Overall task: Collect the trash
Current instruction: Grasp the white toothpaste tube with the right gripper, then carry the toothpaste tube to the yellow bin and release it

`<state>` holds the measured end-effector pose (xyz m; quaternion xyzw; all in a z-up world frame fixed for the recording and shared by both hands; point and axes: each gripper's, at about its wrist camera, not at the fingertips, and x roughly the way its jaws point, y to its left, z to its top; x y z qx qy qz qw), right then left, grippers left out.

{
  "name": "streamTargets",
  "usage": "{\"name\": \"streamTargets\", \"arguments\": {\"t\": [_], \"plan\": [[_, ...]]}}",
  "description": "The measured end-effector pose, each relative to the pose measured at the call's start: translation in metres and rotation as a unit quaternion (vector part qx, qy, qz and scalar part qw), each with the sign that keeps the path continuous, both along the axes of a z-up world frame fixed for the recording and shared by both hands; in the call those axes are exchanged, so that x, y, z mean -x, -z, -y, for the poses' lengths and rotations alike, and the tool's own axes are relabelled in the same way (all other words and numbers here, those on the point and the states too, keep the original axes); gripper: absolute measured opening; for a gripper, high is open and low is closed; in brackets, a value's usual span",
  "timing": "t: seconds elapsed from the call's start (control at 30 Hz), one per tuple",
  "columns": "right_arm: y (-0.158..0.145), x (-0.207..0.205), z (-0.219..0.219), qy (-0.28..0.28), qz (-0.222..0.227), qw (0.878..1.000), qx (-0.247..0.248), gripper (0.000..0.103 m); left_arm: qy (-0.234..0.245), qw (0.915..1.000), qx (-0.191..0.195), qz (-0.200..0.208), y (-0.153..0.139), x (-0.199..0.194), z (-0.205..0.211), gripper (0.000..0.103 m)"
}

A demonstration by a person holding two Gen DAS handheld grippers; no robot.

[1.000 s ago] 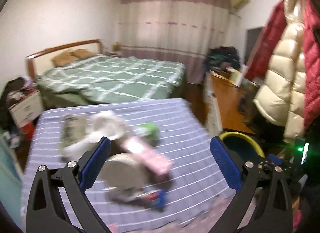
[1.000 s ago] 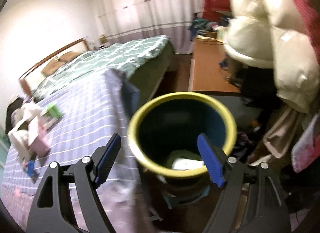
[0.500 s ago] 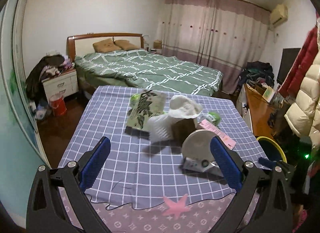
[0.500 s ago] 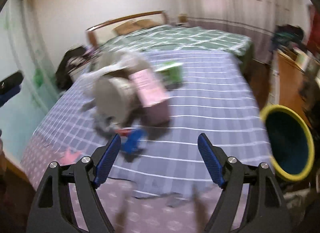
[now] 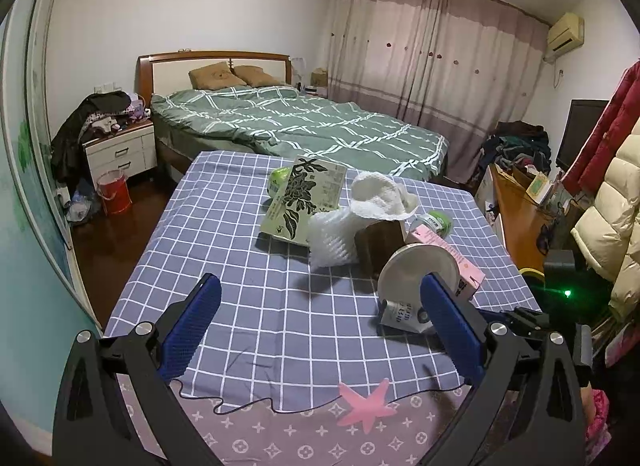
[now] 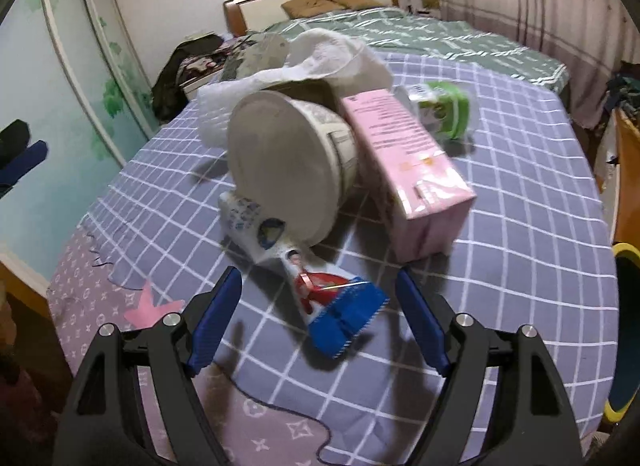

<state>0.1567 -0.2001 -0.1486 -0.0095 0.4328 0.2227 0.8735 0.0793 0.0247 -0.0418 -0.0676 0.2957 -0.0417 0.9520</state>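
On the near worktop (image 6: 520, 266) we are lining up the right tool (image 6: 318, 320), spread wide and empty, over the blue-ended wrapper (image 6: 332, 298); next, descending and pinching. Left tool (image 5: 320, 330) is hovering, equally agape.

Pink box (image 6: 404, 153) and white tub (image 6: 280, 161) on a purple tablecloth (image 6: 520, 266) with white grid lines

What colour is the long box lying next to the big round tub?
Pink. The box shows best in the right wrist view, lying beside the round tub.
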Motion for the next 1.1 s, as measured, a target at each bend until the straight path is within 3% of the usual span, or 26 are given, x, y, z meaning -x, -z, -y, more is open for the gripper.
{"name": "streamTargets", "arguments": {"t": [0.23,0.43,0.5,0.57,0.97,1.1], "plan": [[-0.001,0.017,-0.025,-0.073,-0.022,0.997,-0.015,0.070,0.001,1.0000,0.000,-0.005,0.004,-0.004,0.004,0.098],[0.006,0.020,-0.040,-0.081,-0.027,0.996,0.004,0.046,0.000,1.0000,0.000,-0.005,0.004,-0.004,0.004,0.098],[0.007,0.018,-0.039,-0.072,-0.027,0.997,0.006,0.032,0.000,1.0000,0.001,-0.004,0.005,-0.004,0.004,0.098],[0.007,0.016,-0.035,-0.065,-0.032,0.997,-0.003,0.028,-0.001,1.0000,0.002,-0.004,0.006,-0.005,0.004,0.098],[-0.015,0.048,0.011,-0.050,-0.025,0.997,-0.060,0.025,0.003,0.9999,-0.001,-0.010,0.012,-0.006,0.008,0.098],[-0.034,0.060,0.057,-0.005,-0.001,0.997,-0.083,0.025,0.013,0.9998,-0.007,-0.016,0.016,-0.010,0.018,0.098]]}}
